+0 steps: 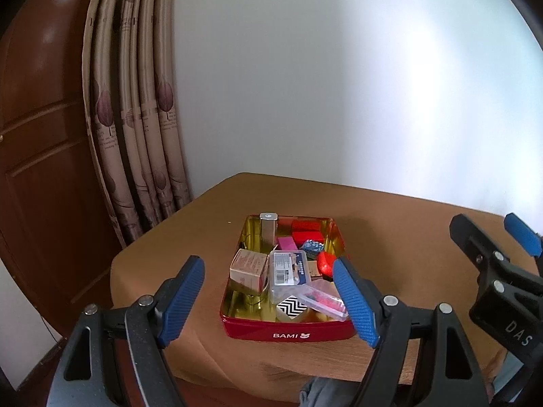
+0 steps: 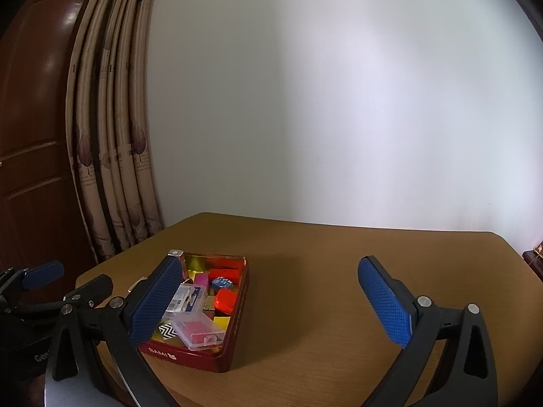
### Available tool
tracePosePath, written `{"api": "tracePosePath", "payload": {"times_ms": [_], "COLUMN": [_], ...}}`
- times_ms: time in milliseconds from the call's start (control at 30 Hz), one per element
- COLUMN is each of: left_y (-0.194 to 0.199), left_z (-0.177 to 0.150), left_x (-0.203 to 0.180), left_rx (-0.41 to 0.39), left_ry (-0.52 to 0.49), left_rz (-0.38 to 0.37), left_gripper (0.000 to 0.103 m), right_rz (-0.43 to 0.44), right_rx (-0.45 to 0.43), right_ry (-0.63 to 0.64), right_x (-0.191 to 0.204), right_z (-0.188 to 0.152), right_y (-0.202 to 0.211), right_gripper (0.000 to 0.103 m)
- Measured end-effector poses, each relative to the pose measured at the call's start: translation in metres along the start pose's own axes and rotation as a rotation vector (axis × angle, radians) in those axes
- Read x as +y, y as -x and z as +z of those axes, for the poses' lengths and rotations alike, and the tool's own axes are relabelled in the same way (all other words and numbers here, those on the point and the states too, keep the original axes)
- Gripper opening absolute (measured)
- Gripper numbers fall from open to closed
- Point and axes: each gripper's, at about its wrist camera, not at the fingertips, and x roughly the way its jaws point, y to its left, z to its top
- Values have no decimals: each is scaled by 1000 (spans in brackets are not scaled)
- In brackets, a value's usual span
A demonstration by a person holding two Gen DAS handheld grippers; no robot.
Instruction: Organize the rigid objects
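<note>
A red BAMI tin (image 1: 288,334) with a gold inside stands on the brown table (image 1: 390,237). It holds several small things: a silver box (image 1: 268,230), a tan carton (image 1: 247,269), a clear labelled case (image 1: 288,271), a clear case with red contents (image 1: 325,300), a zigzag-patterned block (image 1: 291,307), red and pink blocks. My left gripper (image 1: 271,300) is open and empty, held above the tin's near end. My right gripper (image 2: 271,300) is open and empty, right of the tin (image 2: 237,318); its left finger (image 2: 156,300) overlaps the tin's left side in the view.
A patterned curtain (image 1: 135,118) and a brown wooden door (image 1: 40,135) stand at the left, a white wall behind. The right gripper shows at the right edge of the left wrist view (image 1: 509,271). The table's right part (image 2: 322,305) is bare wood.
</note>
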Motion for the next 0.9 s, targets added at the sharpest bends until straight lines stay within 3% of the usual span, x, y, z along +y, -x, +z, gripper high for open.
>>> {"api": "tracePosePath", "payload": {"times_ms": [300,600,900], "left_y": [-12,-20,-26], "left_z": [-6,-12,-16], "left_x": [7,14,15], "left_rx": [64,88,99], "left_ry": [49,88,84], "left_rz": [-16,63,85], "left_gripper": [80,81,81], "right_rz": [-11,-6,-6], "right_rx": [29,38,46], "right_ry": [9,15,17], "right_x": [3,6,9], "right_z": [-5,-8,-10], "right_y": [-4,-5,-4], "right_gripper": [103,103,103]}}
